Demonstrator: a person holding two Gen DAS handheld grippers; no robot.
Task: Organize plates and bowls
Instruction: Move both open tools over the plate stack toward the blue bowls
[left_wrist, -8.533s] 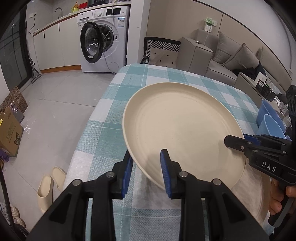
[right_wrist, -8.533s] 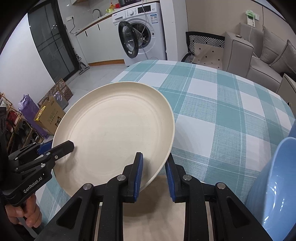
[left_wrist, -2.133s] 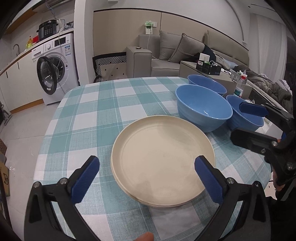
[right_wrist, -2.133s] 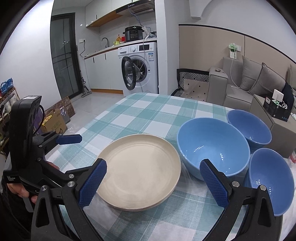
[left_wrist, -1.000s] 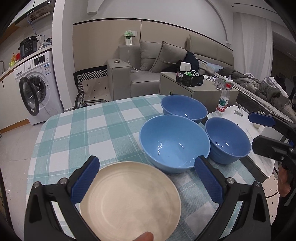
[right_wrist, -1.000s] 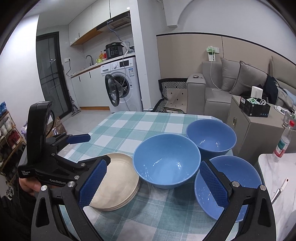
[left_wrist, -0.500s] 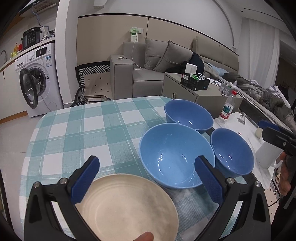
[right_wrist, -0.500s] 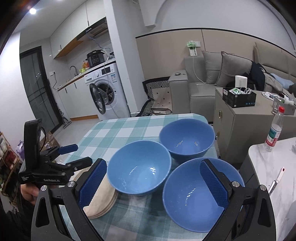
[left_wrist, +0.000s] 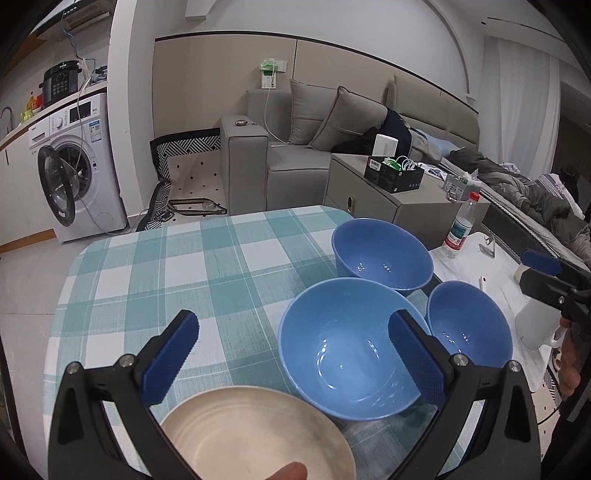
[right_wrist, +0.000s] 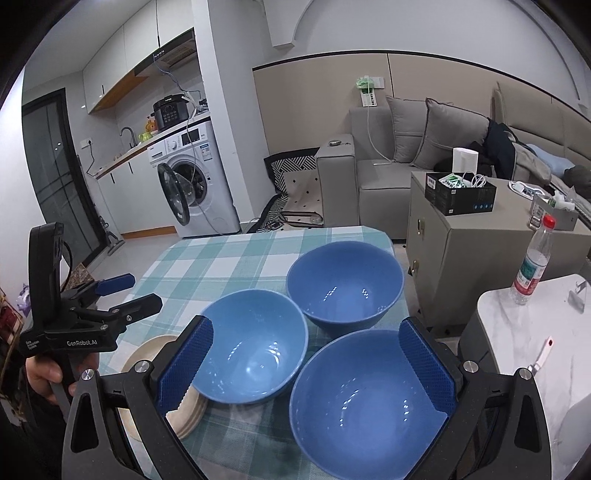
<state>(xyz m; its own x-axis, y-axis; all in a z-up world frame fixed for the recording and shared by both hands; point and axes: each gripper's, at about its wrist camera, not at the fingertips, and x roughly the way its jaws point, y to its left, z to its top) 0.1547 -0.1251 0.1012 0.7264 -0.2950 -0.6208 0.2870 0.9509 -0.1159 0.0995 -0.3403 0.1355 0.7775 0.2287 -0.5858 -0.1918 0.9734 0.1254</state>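
A stack of cream plates lies on the checked table, just below my open left gripper, which holds nothing. Three blue bowls stand upright to the right: a middle bowl, a far bowl and a right bowl. My right gripper is open and empty, hovering over the nearest bowl with the middle bowl and far bowl beyond it. The plates show at its left, partly hidden by a finger. Each wrist view shows the other gripper, the left and the right.
The teal checked tablecloth covers the table. To the right stands a white marble side table with a water bottle and a white jug. A grey cabinet, a sofa and a washing machine stand behind.
Both grippers, once shut on a cream plate, stand open with that plate on the stack. In the last second both views swung right toward the bowls, and the right gripper moved over the nearest one.
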